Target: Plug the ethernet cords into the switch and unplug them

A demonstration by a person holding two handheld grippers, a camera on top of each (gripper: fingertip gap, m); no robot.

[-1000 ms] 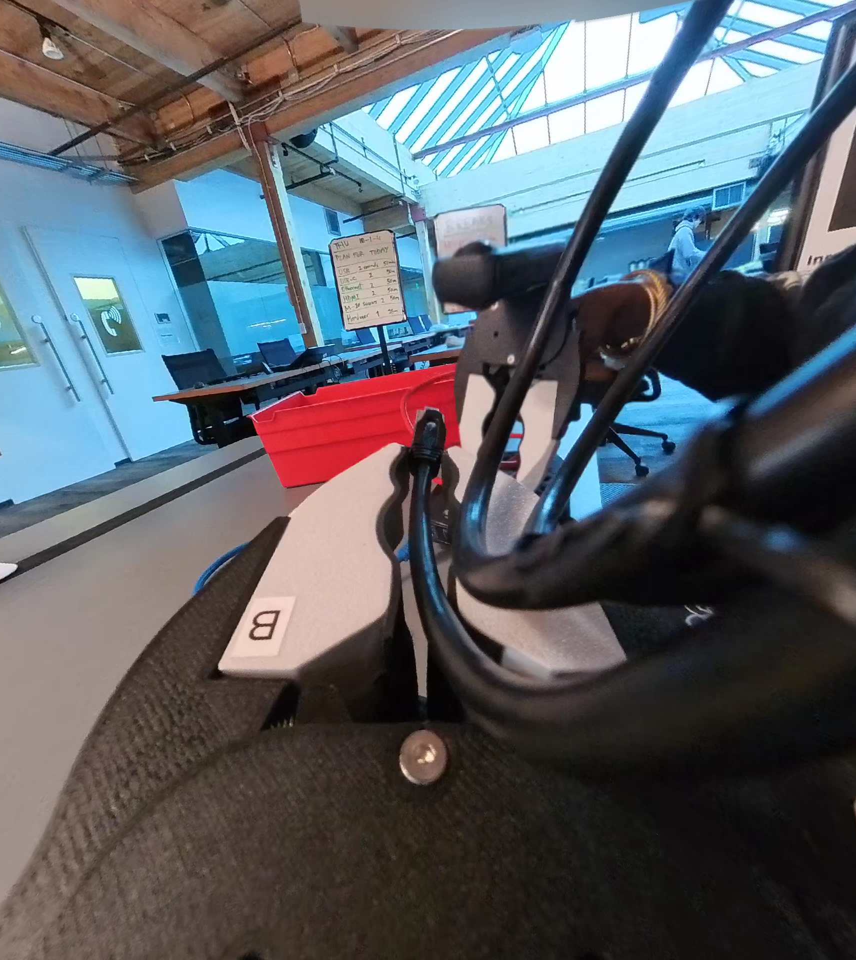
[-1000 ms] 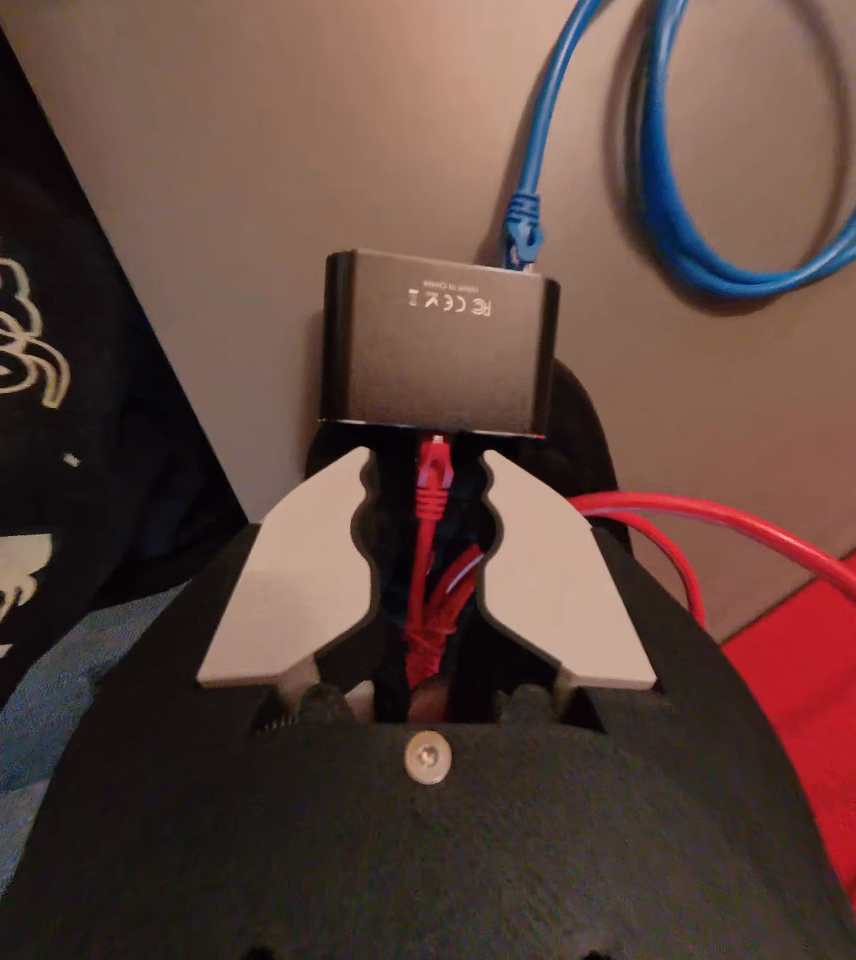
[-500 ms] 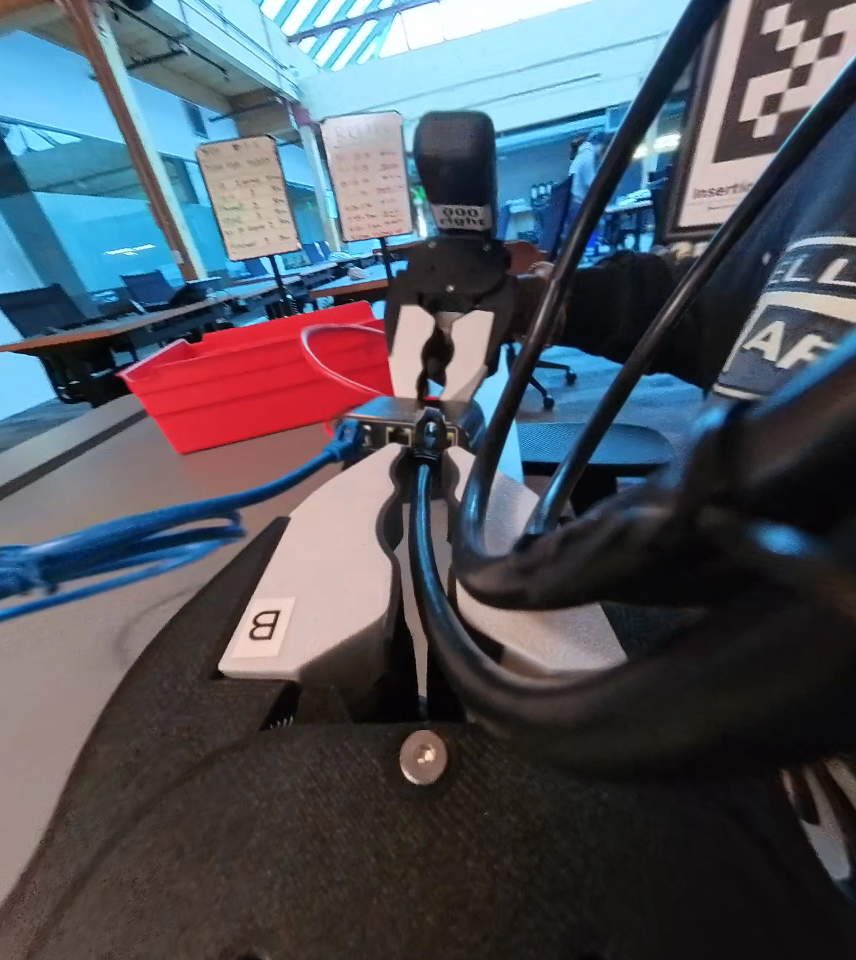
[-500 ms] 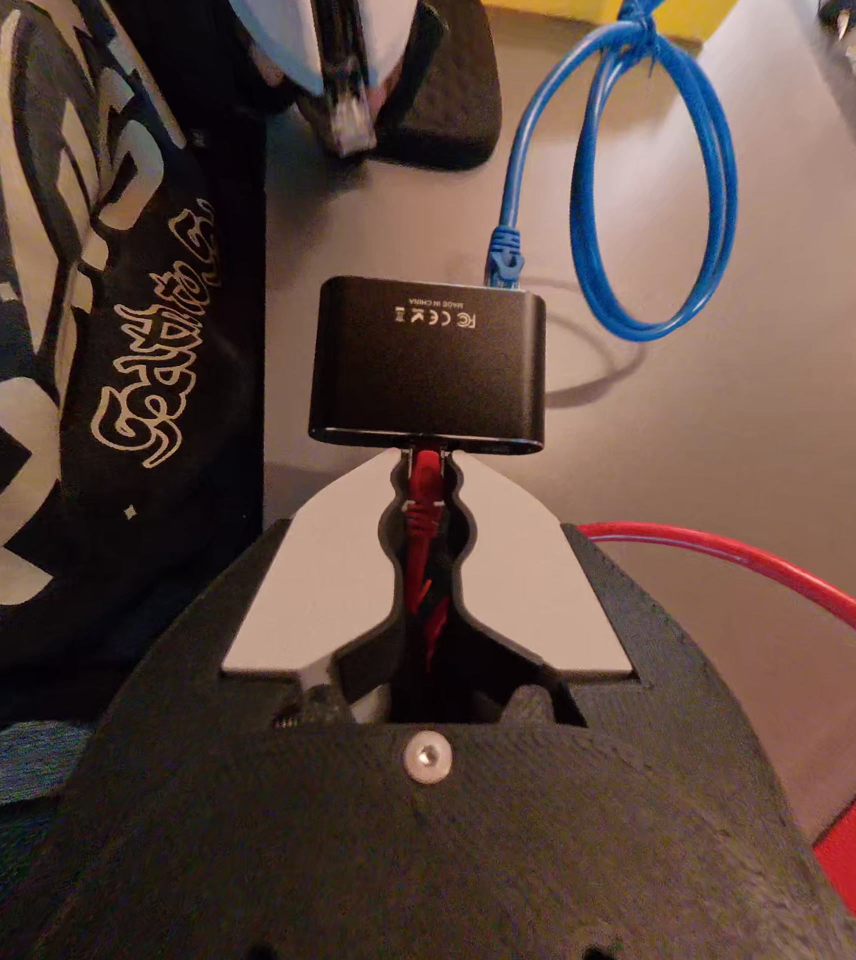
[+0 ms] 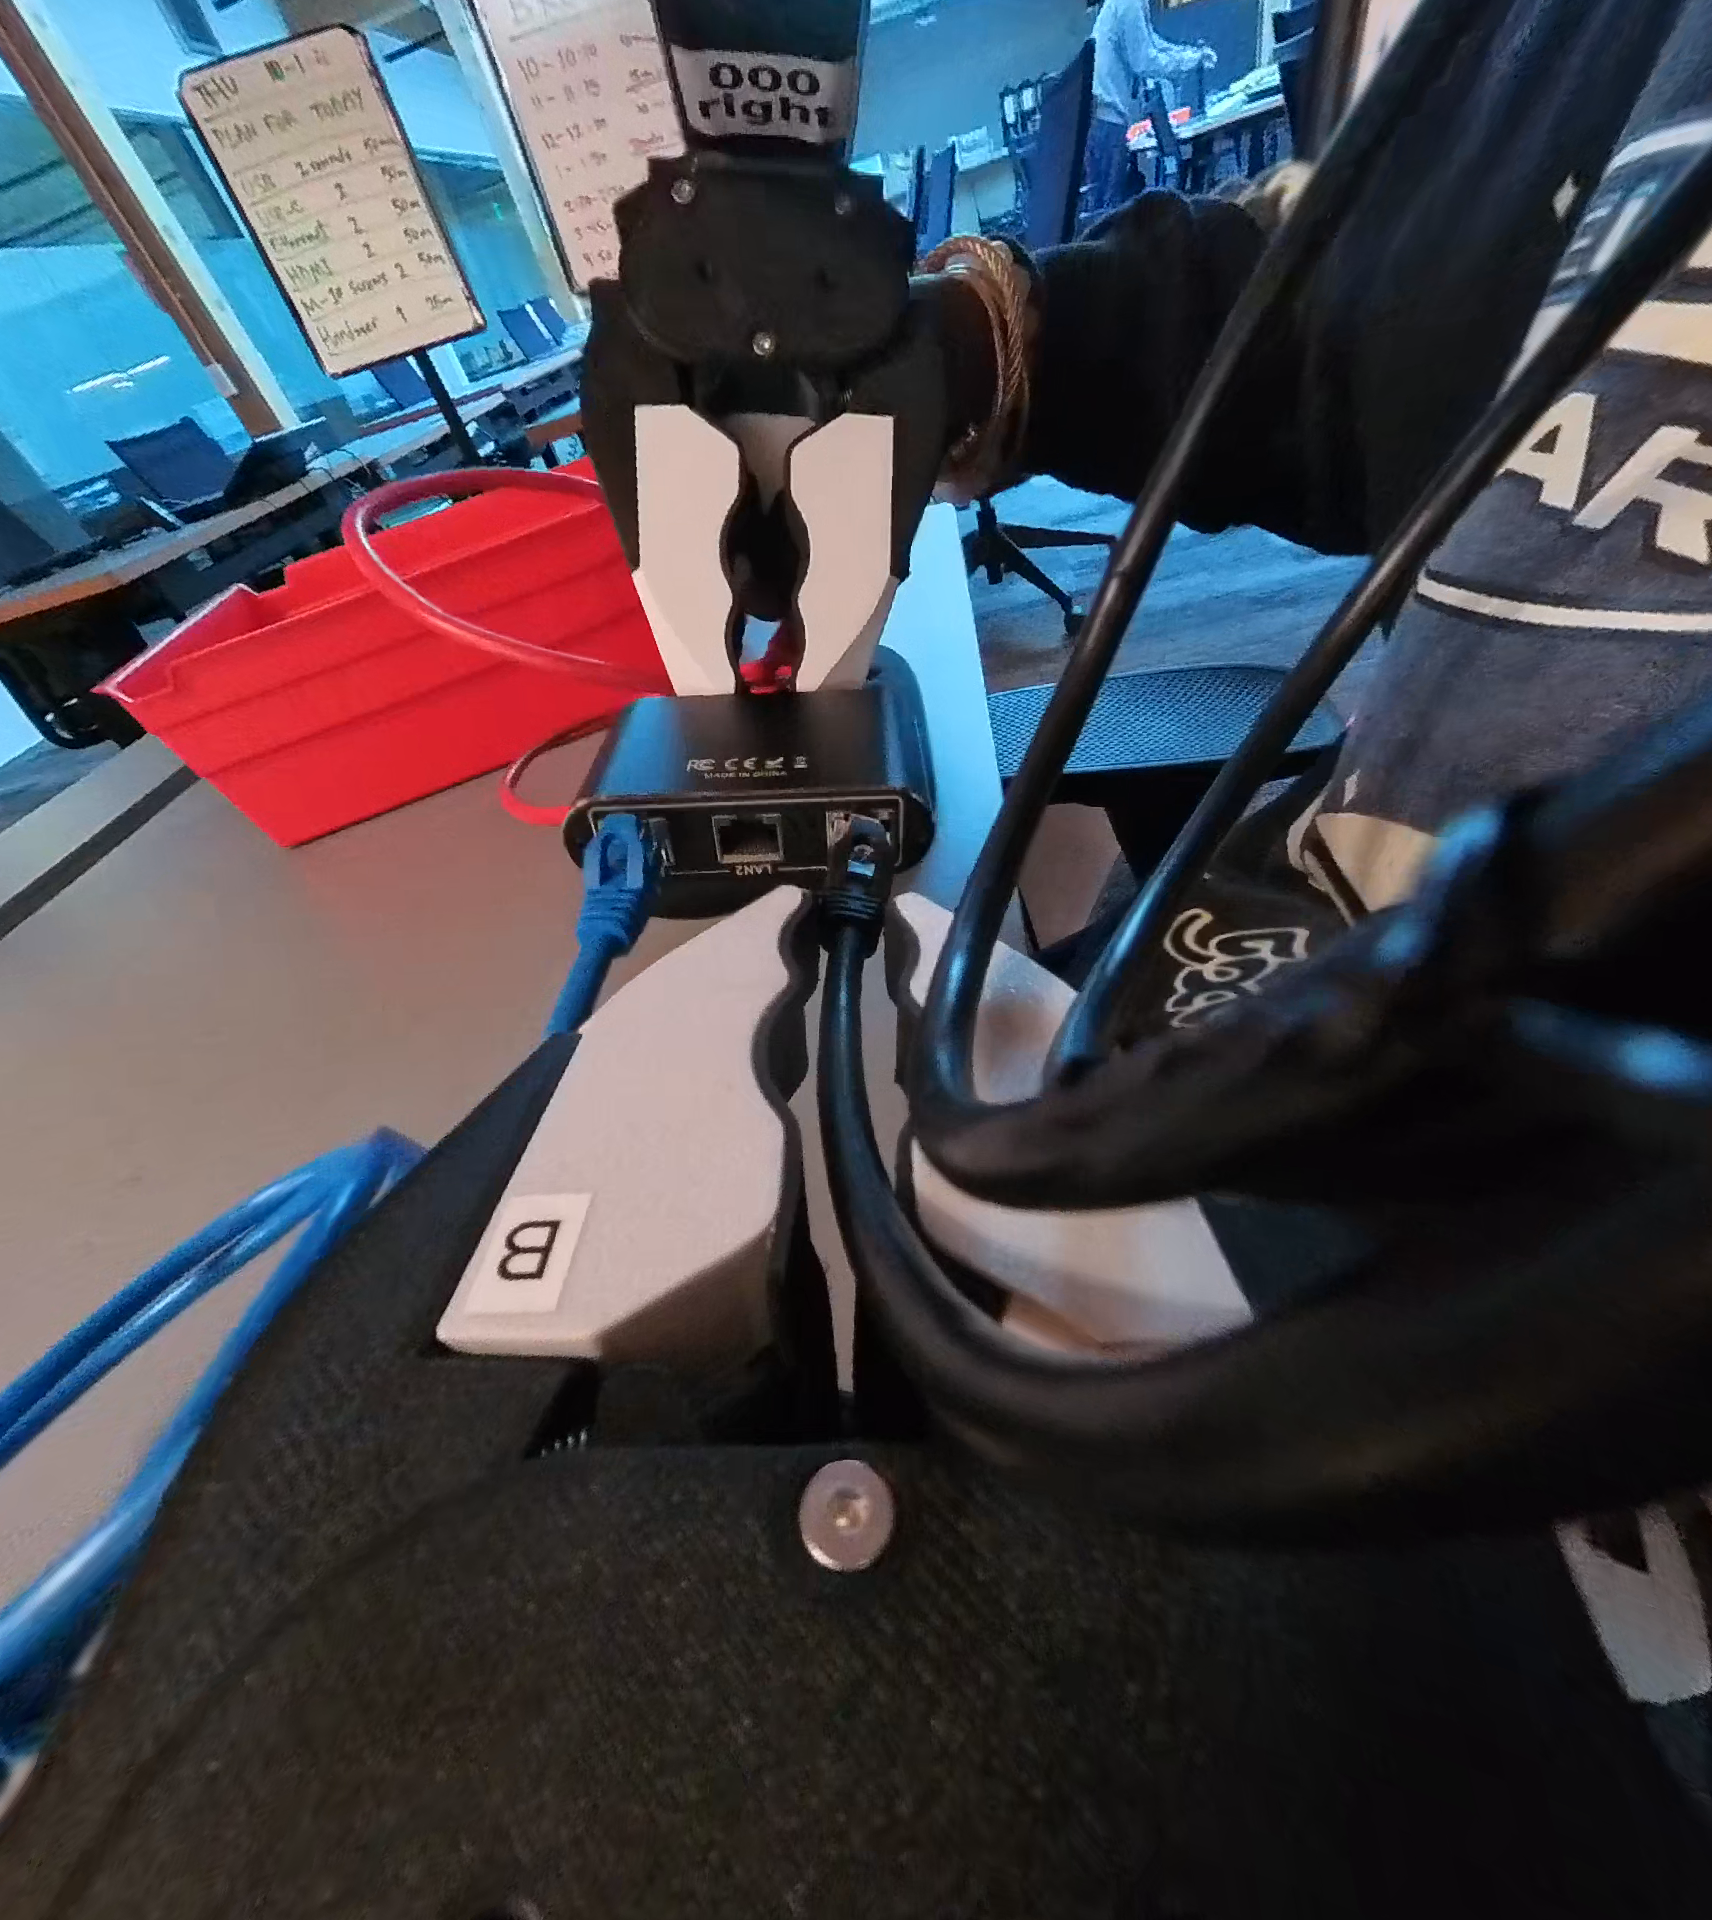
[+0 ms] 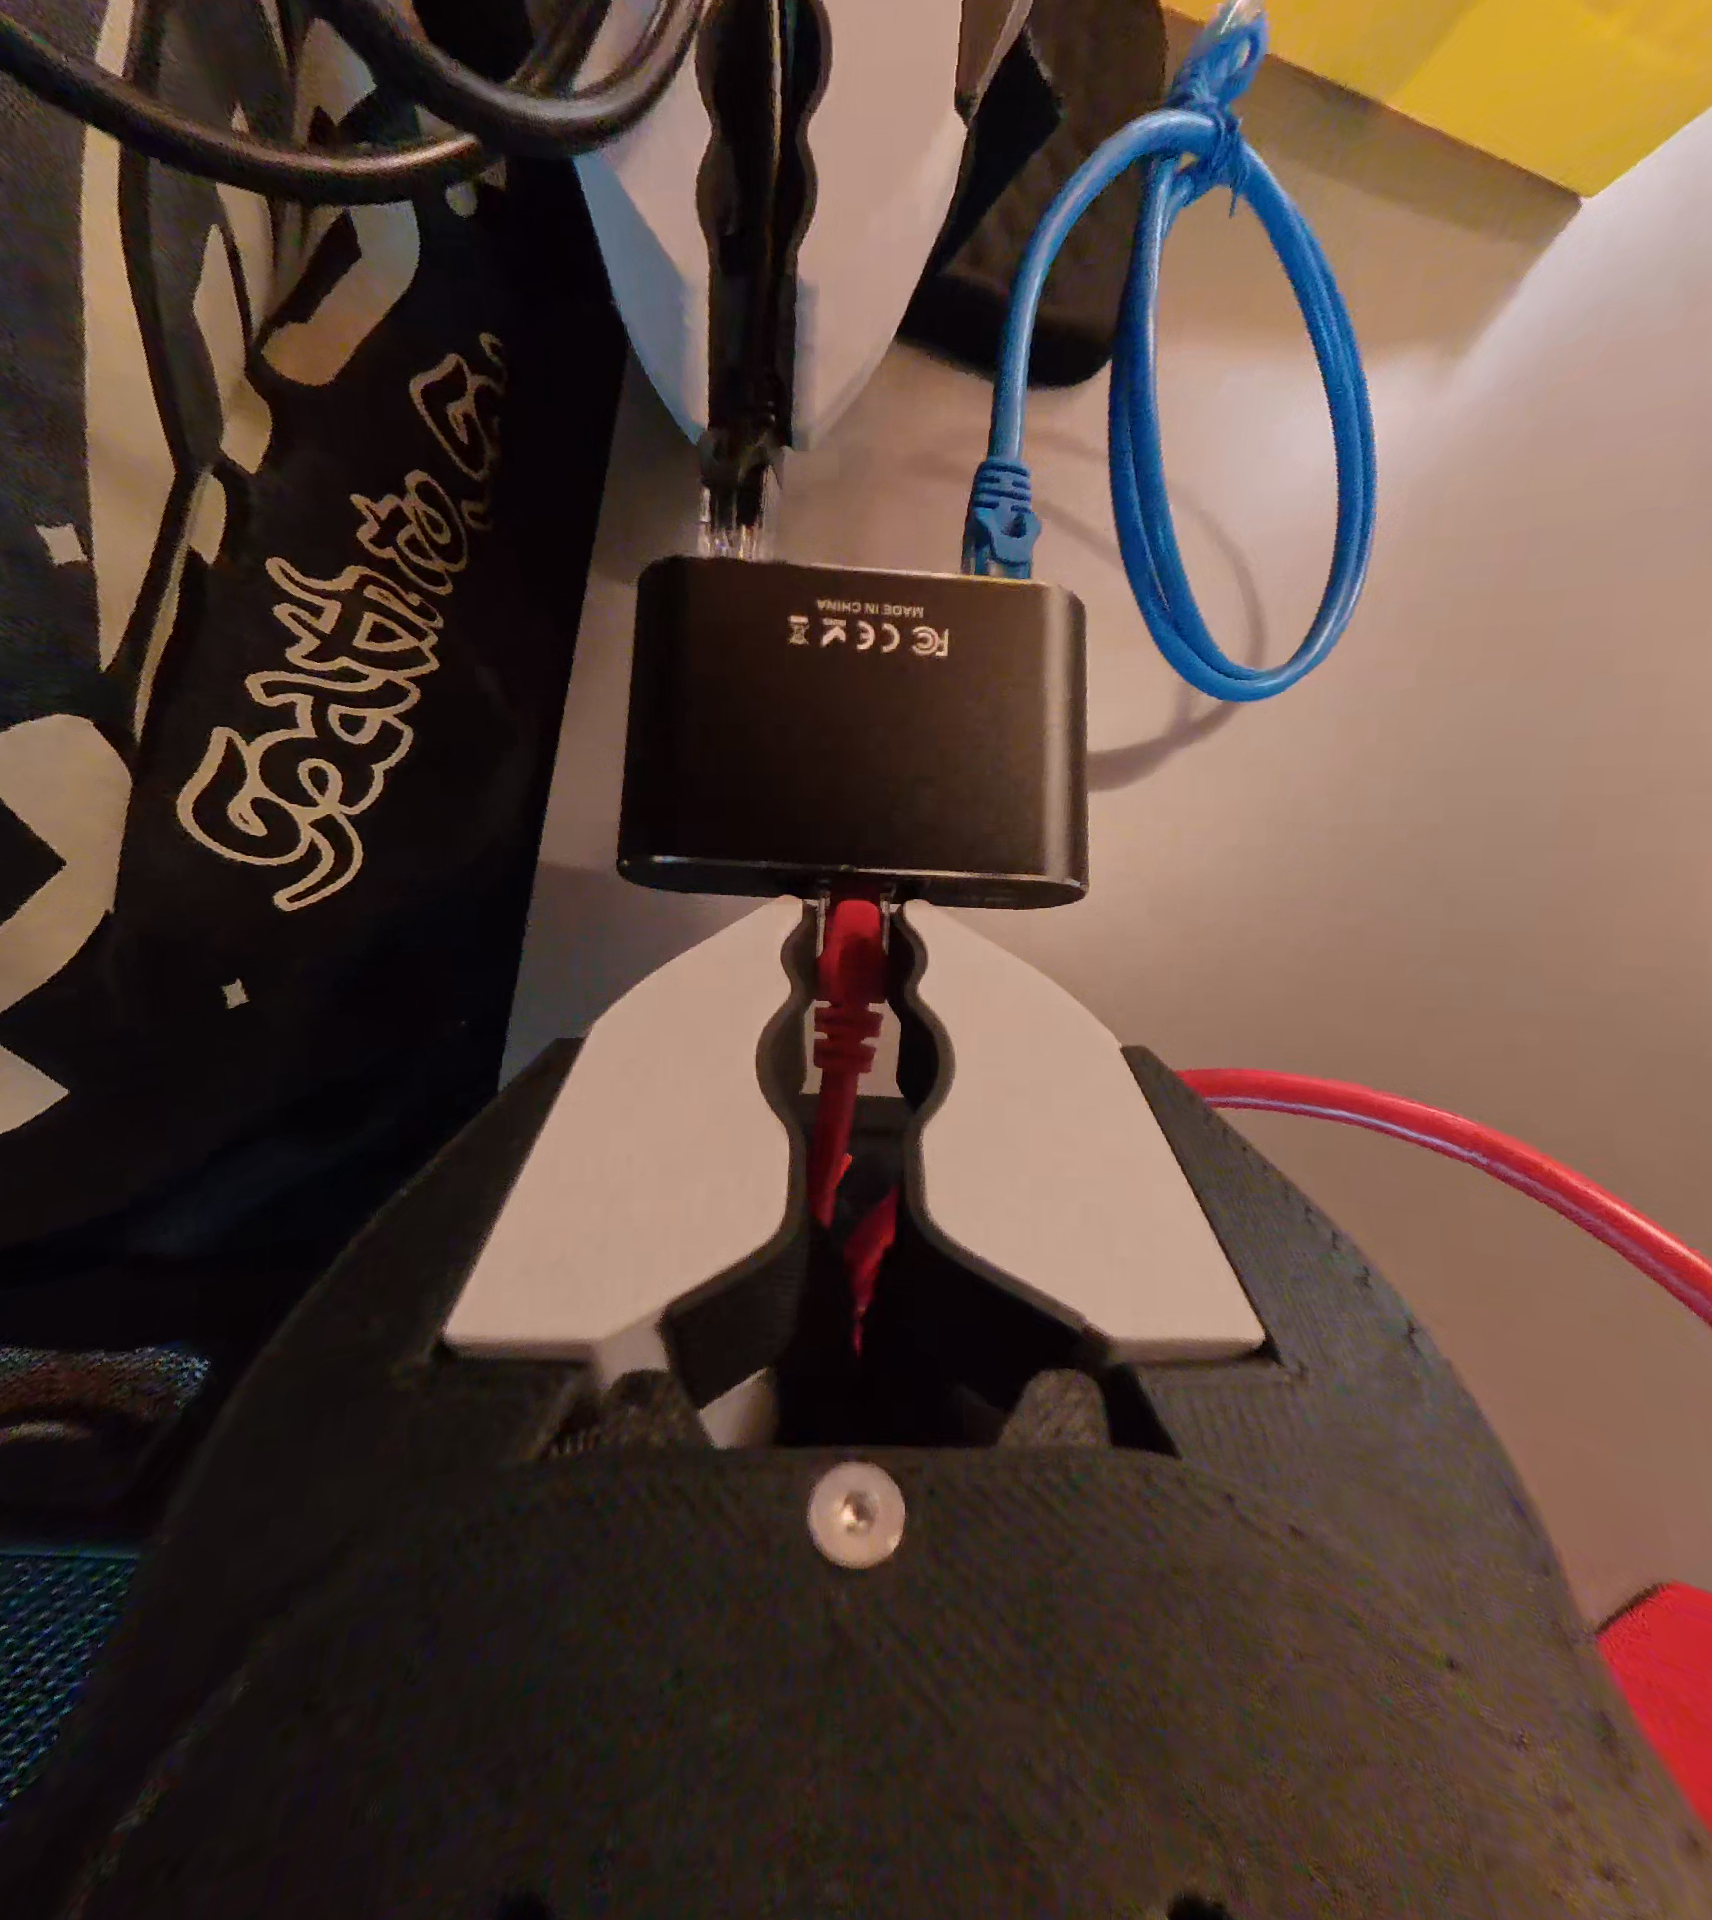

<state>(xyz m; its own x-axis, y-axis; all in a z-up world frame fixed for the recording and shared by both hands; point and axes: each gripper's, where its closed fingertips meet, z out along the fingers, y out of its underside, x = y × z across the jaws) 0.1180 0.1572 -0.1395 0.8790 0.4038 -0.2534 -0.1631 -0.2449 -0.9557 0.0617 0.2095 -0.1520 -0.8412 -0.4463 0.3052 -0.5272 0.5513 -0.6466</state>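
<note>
At frame centre the black switch (image 5: pixel 748 774) lies on the tabletop (image 5: pixel 208 997); the left gripper (image 5: pixel 847 930) fingers pinch the black ethernet plug (image 5: pixel 857 883) at its right port, which I judge needs a straight push, while the right gripper (image 6: pixel 852 925) fingers pinch the red plug (image 6: pixel 850 961).

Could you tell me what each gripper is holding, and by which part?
Left gripper clamps the black cord just behind its plug; right gripper clamps the red cord at its plug boot.
</note>
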